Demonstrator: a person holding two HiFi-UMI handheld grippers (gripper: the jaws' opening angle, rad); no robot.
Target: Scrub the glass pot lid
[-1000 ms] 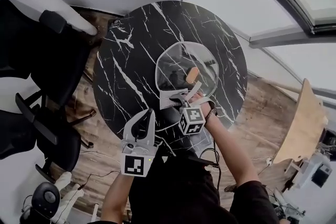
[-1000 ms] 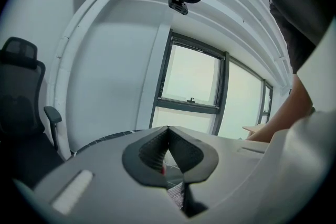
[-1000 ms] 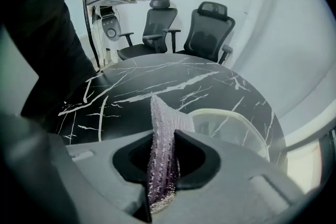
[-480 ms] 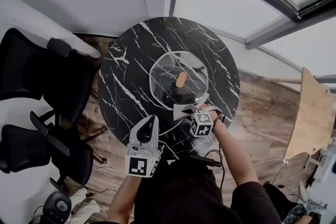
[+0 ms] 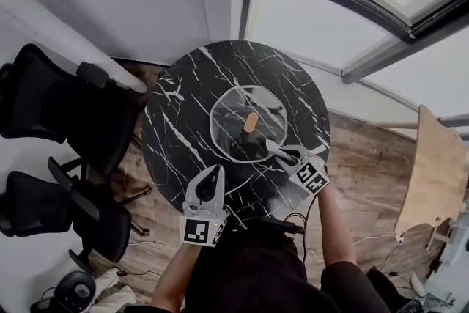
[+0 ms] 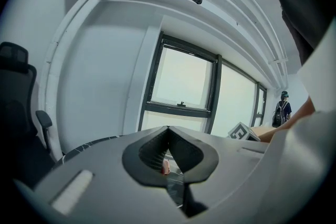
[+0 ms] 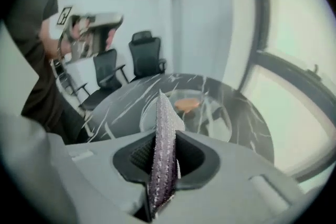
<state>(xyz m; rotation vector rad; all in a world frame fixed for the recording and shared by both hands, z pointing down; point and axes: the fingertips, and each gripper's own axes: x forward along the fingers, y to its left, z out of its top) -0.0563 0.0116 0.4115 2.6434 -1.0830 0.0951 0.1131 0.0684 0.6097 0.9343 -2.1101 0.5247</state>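
one scouring cloth sits pinched in the right hand-held gripper, poised beside the glass pot lid; left hand-held gripper closed, empty. next, likely: press and rub.

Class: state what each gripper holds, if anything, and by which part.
The right gripper is shut on a scrubbing cloth, pinched along one edge; the rest sticks out past the jaws. The left gripper is shut and holds nothing.

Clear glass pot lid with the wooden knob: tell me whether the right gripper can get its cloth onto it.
Probably yes. The right gripper, shut on a silvery scrubbing cloth, is at the near rim of the clear glass pot lid on the black marble table; nothing lies between.
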